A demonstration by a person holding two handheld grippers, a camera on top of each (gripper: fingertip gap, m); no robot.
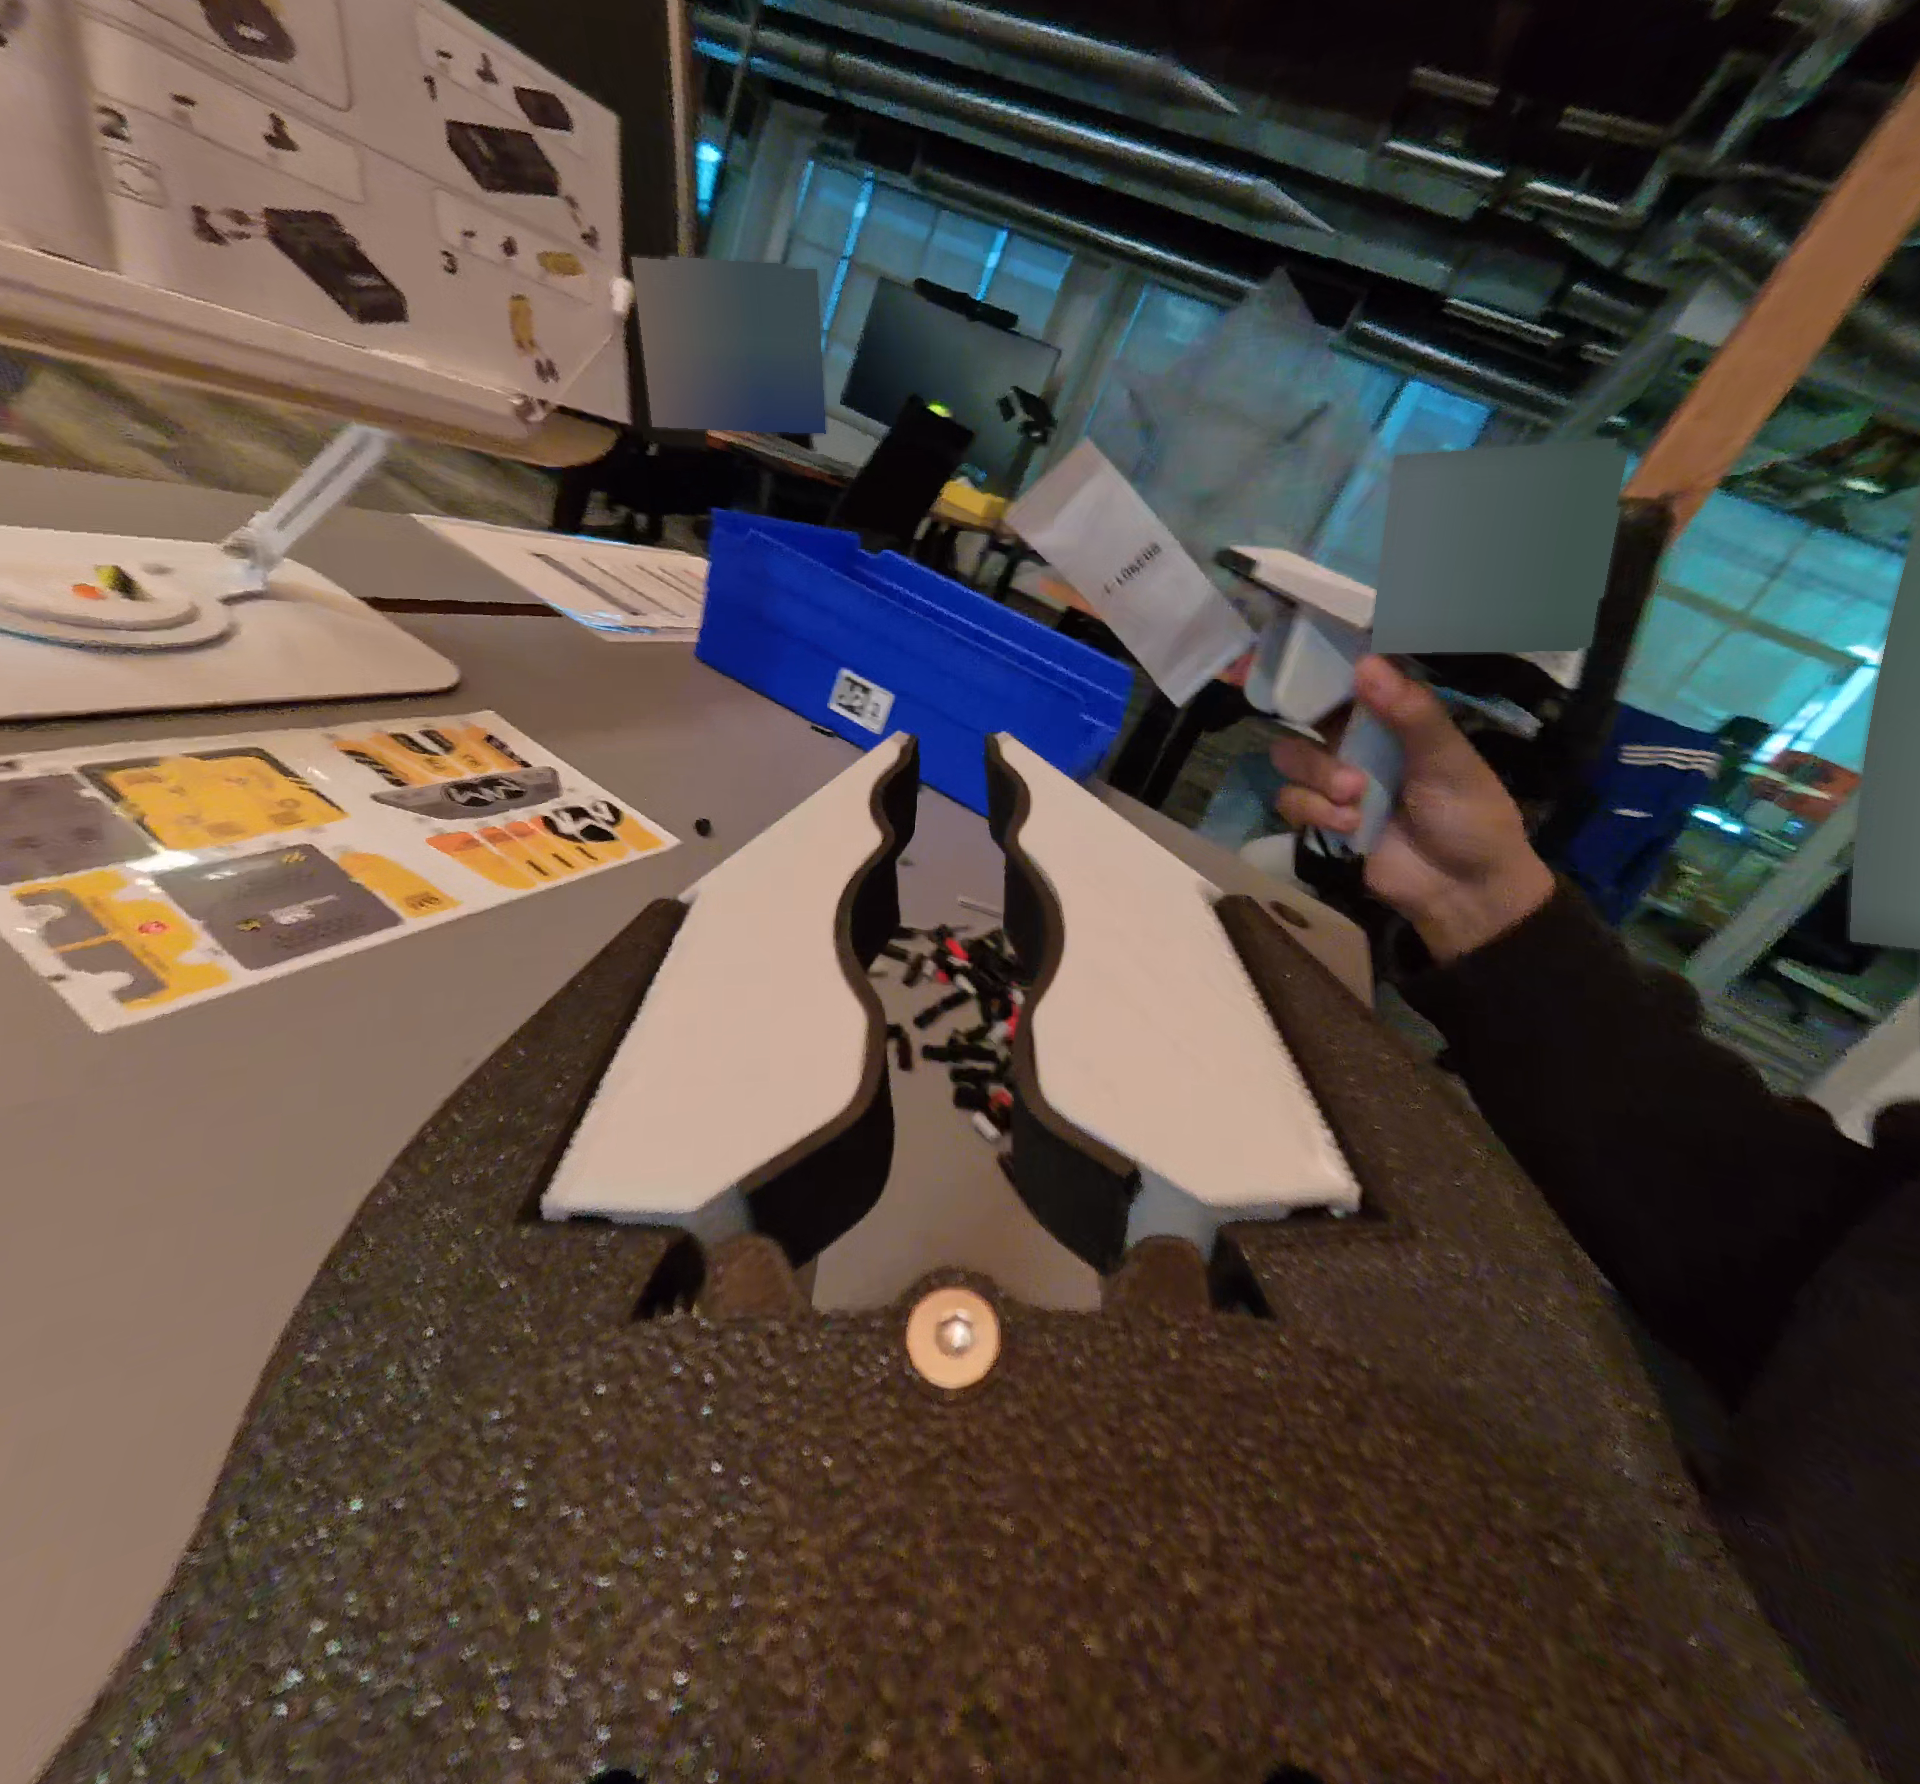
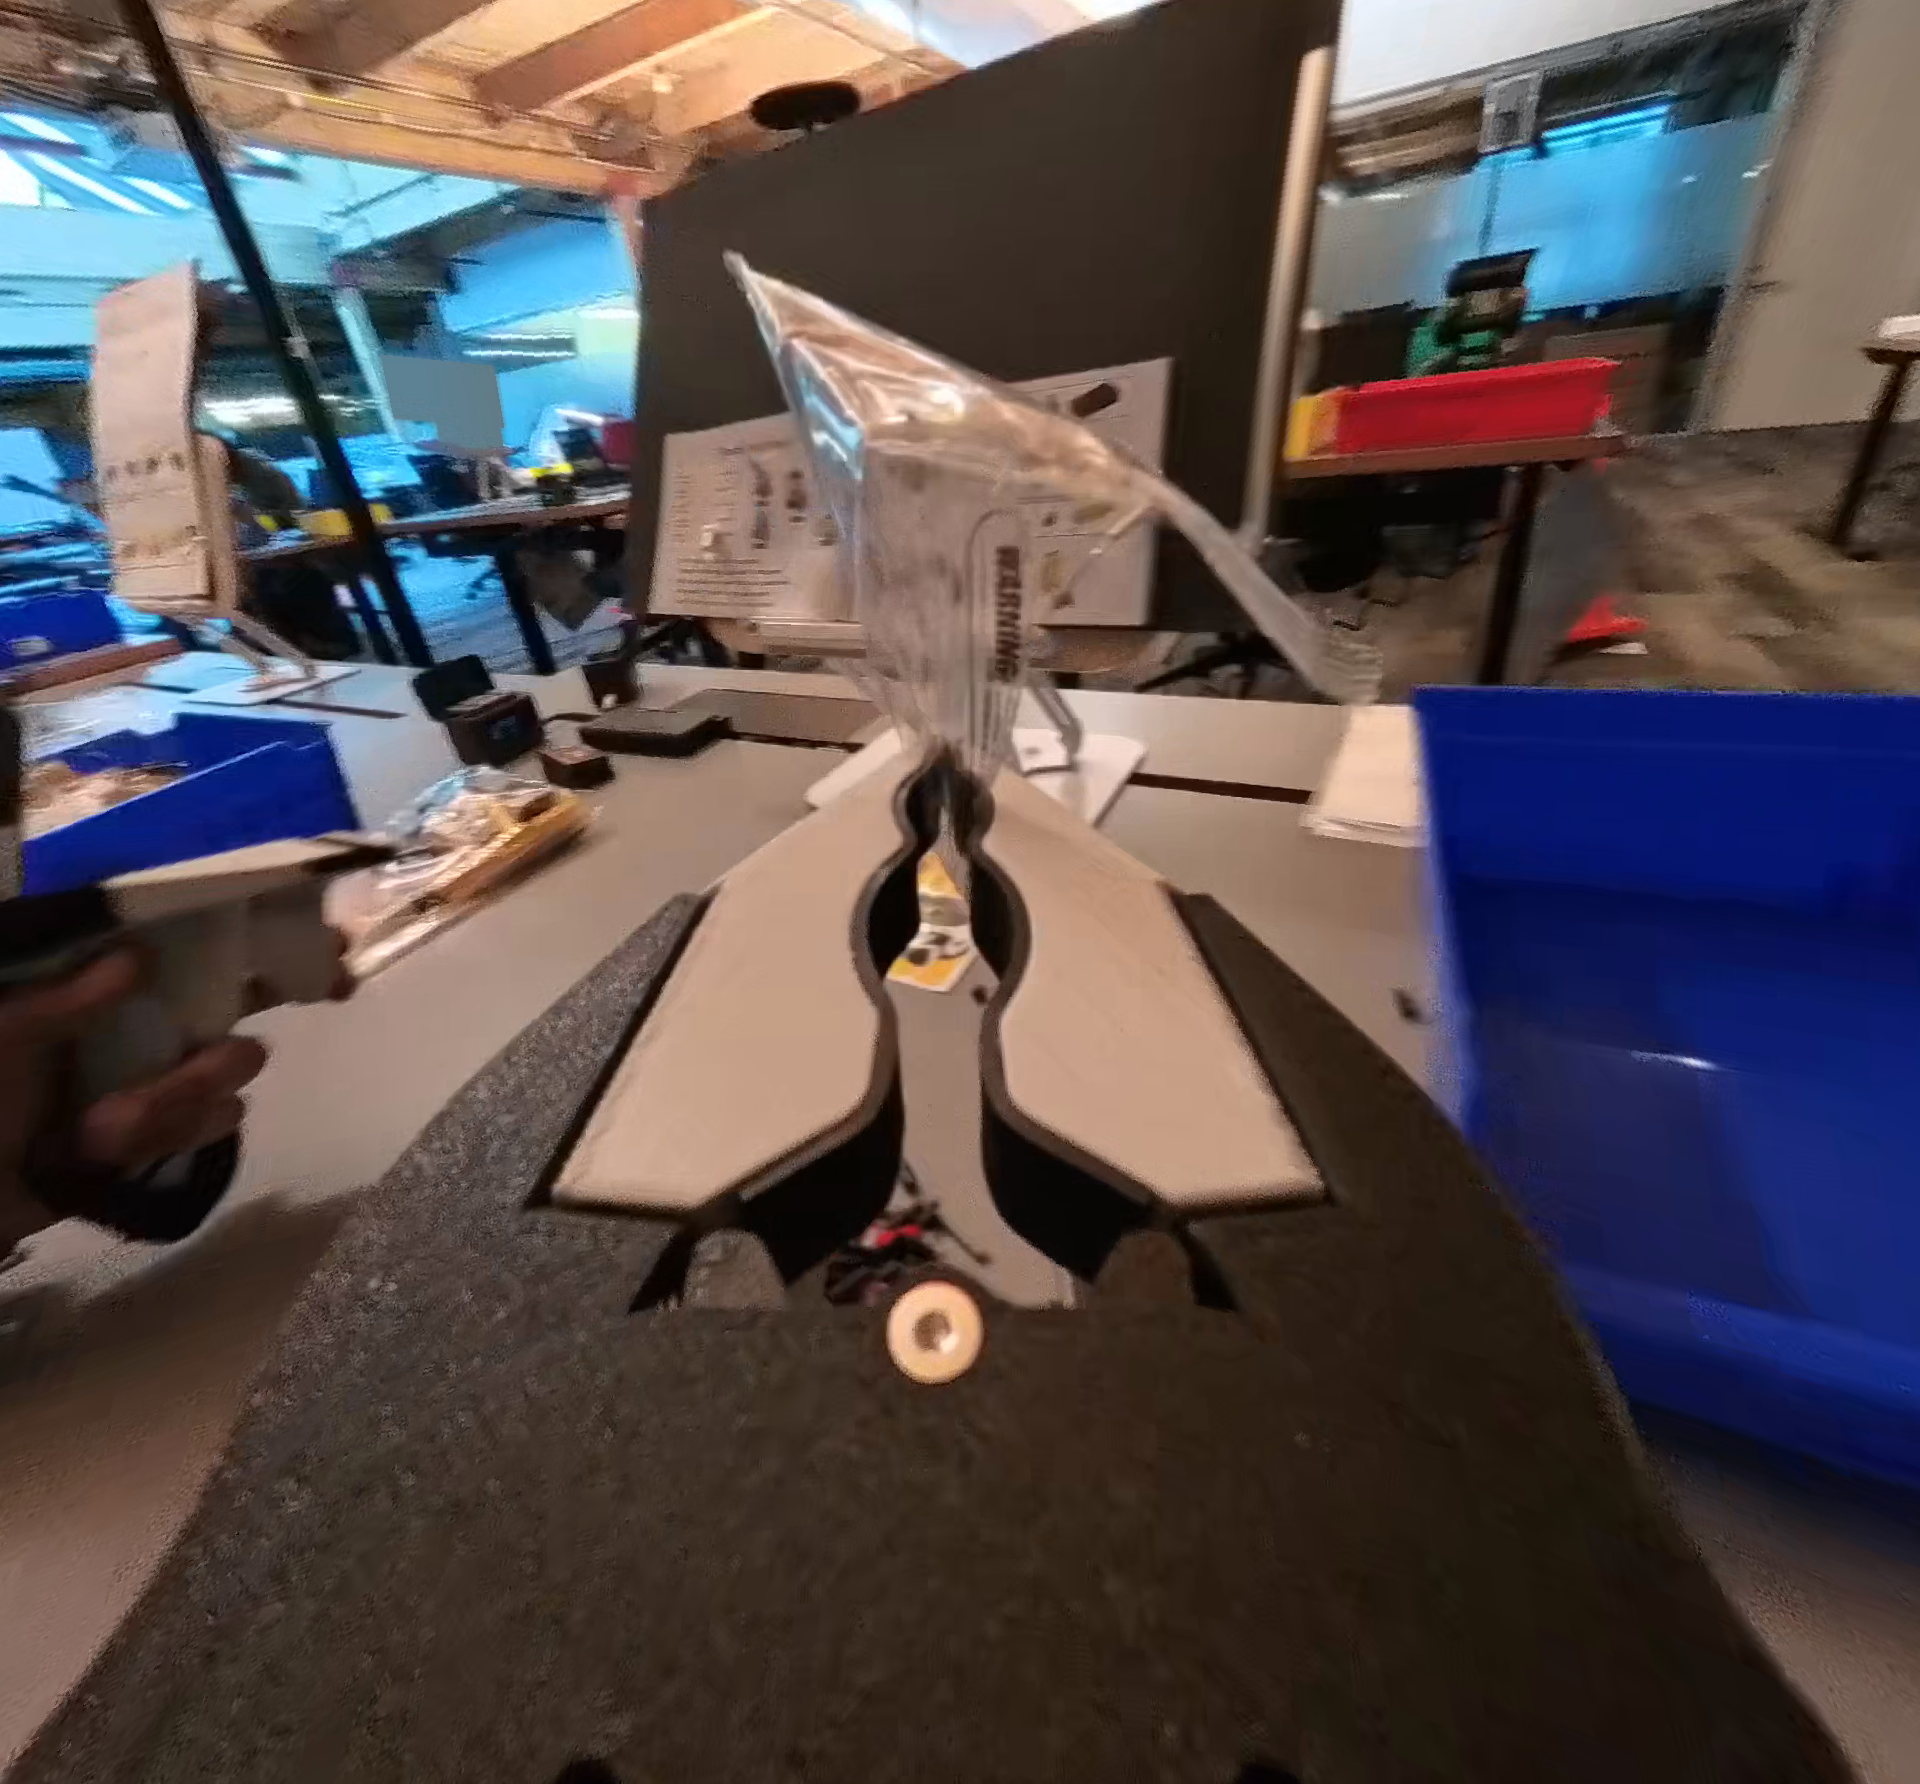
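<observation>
The right gripper has its fingertips pinched together on the lower corner of a clear plastic bag, which stands up and away from the tips, its long axis rising and fanning out to the upper right; the bag looks empty. In the left wrist view the same bag hangs in the air to the upper right, beyond the blue bin, held by the far gripper in a person's hand. The left gripper holds nothing, its fingers a narrow gap apart, and it hovers over a scattered pile of small black and red pins lying loose on the grey table, directly below and between its fingers. So the left gripper is nearer the pins, the right nearer the bin. The bin's near wall hides its inside in the left view; in the right view the bin is blurred and shows no contents. A sticker sheet lies flat to the left, near an instruction booklet on a white stand.
</observation>
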